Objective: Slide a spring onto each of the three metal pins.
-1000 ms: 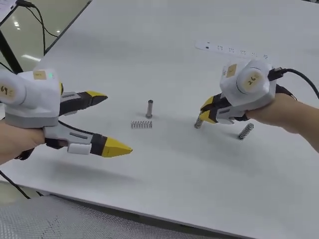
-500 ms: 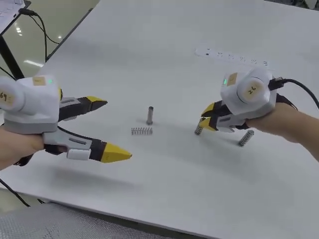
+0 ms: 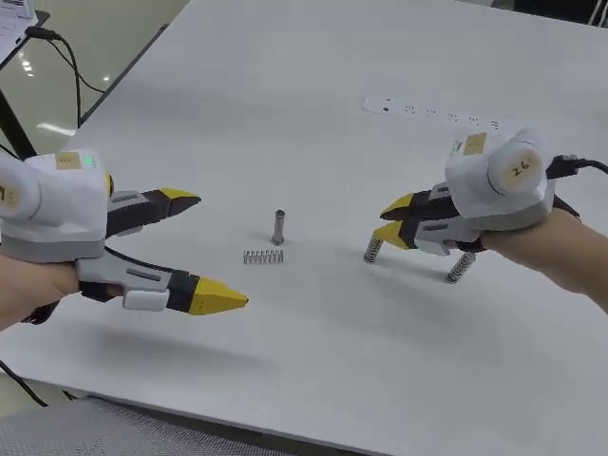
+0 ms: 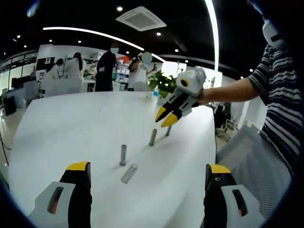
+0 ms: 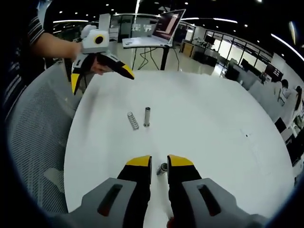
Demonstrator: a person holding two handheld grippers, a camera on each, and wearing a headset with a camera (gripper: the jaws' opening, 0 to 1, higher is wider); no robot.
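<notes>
A bare metal pin (image 3: 278,226) stands upright mid-table, with a loose spring (image 3: 263,256) lying flat just in front of it. To the right stand two pins wearing springs (image 3: 372,249) (image 3: 459,267). My right gripper (image 3: 389,220) hovers just above and right of the nearer sprung pin, jaws a little apart and holding nothing. That pin's top (image 5: 162,168) shows in the gap of the right gripper (image 5: 159,161). My left gripper (image 3: 204,249) is wide open at the left, pointing toward the bare pin (image 4: 123,155) and loose spring (image 4: 129,173).
A white power strip (image 3: 437,114) lies at the far side of the white table (image 3: 313,351). Cables hang off the table's left edge (image 3: 66,66). A mesh chair (image 5: 33,142) stands beside the table, and a laptop (image 5: 166,26) sits on a stand beyond it.
My right gripper has backed off up and to the right from the nearer sprung pin, which stays standing. The left gripper has barely moved.
</notes>
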